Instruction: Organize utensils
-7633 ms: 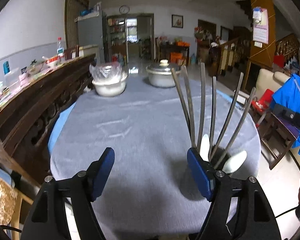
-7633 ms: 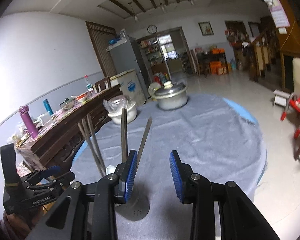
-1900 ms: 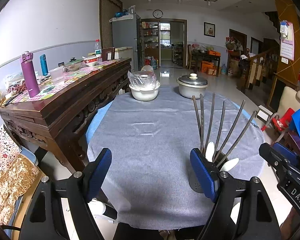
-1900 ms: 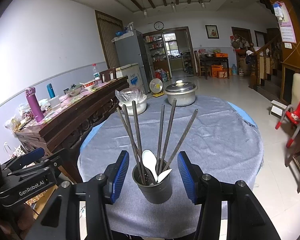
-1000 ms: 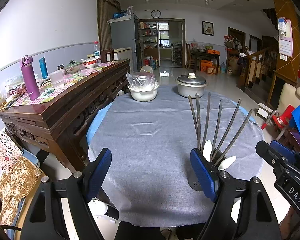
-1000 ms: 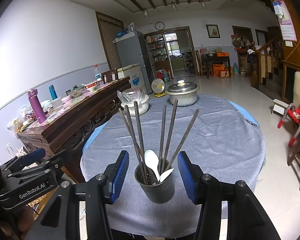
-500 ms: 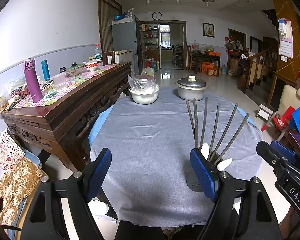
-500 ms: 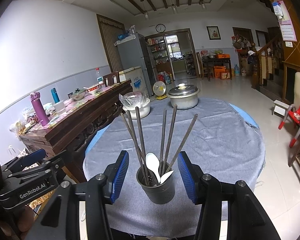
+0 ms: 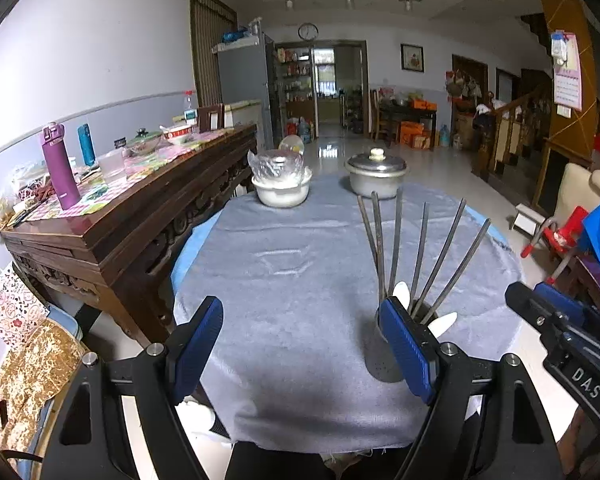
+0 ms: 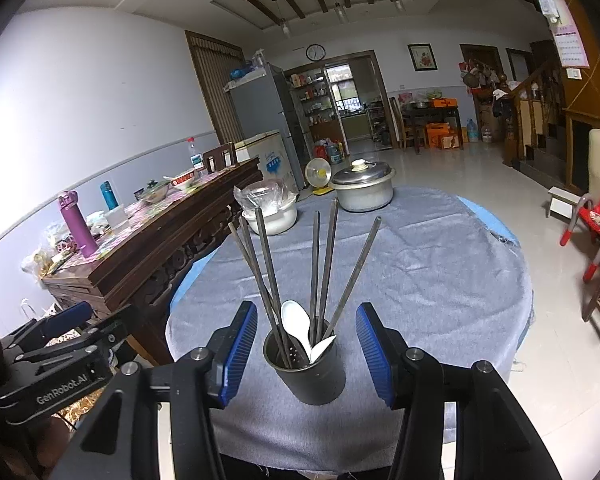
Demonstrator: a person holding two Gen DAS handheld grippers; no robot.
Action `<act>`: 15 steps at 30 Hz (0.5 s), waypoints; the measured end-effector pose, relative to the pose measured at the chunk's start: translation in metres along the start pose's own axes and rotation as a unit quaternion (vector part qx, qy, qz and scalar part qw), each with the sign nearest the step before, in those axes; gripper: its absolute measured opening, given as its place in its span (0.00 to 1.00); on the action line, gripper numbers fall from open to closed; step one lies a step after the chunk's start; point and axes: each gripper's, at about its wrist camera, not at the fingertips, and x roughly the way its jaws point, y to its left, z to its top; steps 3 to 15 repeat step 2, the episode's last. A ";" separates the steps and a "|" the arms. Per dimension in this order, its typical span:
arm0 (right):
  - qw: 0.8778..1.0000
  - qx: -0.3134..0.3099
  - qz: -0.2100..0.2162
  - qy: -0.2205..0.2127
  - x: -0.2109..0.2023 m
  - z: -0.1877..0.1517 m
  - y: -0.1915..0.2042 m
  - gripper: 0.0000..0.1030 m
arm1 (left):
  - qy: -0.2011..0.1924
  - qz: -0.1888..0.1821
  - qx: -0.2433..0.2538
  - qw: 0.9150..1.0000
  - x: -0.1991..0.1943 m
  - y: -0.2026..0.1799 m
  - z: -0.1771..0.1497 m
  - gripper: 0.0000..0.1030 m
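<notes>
- The right claw [image 10: 306, 354] is hanging with its jaws wide apart and gripping nothing; the holder [image 10: 306, 368] is sitting dead ahead at 12 o'clock, framed between the two blue pads [image 10: 240, 350], with a gap showing on each side.
- The left claw [image 9: 300, 344] is likewise spread and empty; from it the holder [image 9: 384, 354] is lying off at 2 o'clock, partly hidden behind its right pad [image 9: 406, 350], outside the jaw gap.
- The holder is standing upright on the grey-clothed worktop [image 10: 420, 280], near the edge closest to the person.
- The chopsticks [image 10: 320, 268] are standing in the holder with long axes near vertical, fanning from 11 to 1 o'clock in the right view; two white spoons [image 10: 298, 322] are resting bowl-up among them.
- By my reading, the right claw is the nearer and better lined up: a straight push forward would be bringing the pads round the holder's wall, while the left would be needing a sideways shift first.
- No loose utensil is showing on the cloth in either view, so the sorting is looking close to done, as far as I can judge.
- Risk, as a guess: the fanned sticks are leaning past the rim, so a pad coming in high could be knocking them.
</notes>
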 end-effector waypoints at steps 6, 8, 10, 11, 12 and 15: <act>1.000 0.002 -0.006 0.005 0.003 -0.001 -0.006 0.54 | 0.018 -0.013 0.001 1.000 0.010 0.002 0.001 0.79; 1.000 0.002 -0.006 0.005 0.003 -0.001 -0.006 0.54 | 0.018 -0.013 0.001 1.000 0.010 0.002 0.001 0.79; 1.000 0.002 -0.006 0.005 0.003 -0.001 -0.006 0.54 | 0.018 -0.013 0.001 1.000 0.010 0.002 0.001 0.79; 1.000 0.002 -0.006 0.005 0.003 -0.001 -0.006 0.54 | 0.018 -0.013 0.001 1.000 0.010 0.002 0.001 0.79; 1.000 0.002 -0.006 0.005 0.003 -0.001 -0.006 0.54 | 0.018 -0.013 0.001 1.000 0.010 0.002 0.001 0.79; 1.000 0.002 -0.006 0.005 0.003 -0.001 -0.006 0.54 | 0.018 -0.013 0.001 1.000 0.010 0.002 0.001 0.79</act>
